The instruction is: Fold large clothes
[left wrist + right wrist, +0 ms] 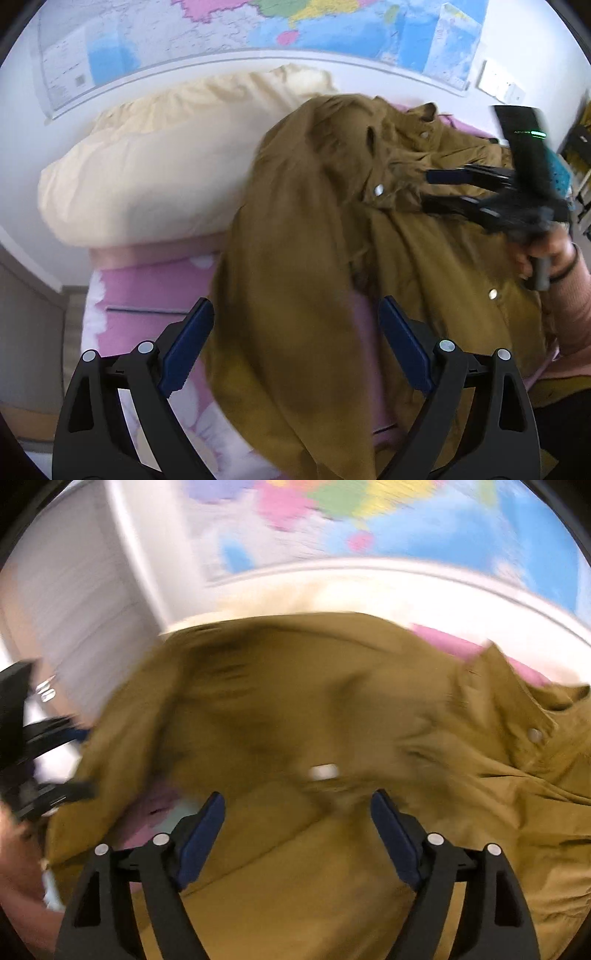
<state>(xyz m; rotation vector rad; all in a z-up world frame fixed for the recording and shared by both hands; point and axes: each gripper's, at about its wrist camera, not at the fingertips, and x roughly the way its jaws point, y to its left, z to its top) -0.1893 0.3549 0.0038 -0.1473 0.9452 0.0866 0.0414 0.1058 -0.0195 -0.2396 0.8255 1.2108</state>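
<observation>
Here, through the left wrist camera, we see the mustard-brown jacket (369, 229) heaped on the bed (147, 295), which wears a pink flowered sheet. Our left tool (295, 343) has its blue pads spread wide apart, gripping nothing; a long fold of the jacket, probably a sleeve, runs down between the two fingers, but we cannot tell whether cloth touches either pad. A cream pillow (155, 166) lies just beyond the jacket, toward the wall, where a map (258, 33) hangs. On the far side of the jacket from the pillow we see the right tool (432, 190) reaching in over the garment's snap-button front, held by the right hand (543, 254). Its fingers are blurred and stand a little apart, with the jacket's cloth close at their tips; whether they pinch any of it we cannot tell.

Through the right wrist camera, much blurred, the jacket (332, 709) fills nearly everything ahead of the right tool (297, 827) and passes under it. The pads stand wide apart with nothing clamped between them. The left tool (55, 760) shows at the jacket's left edge, dark and smeared, its state unreadable from here. Beyond the jacket we make out a strip of pink sheet and the map (406, 520) above.
</observation>
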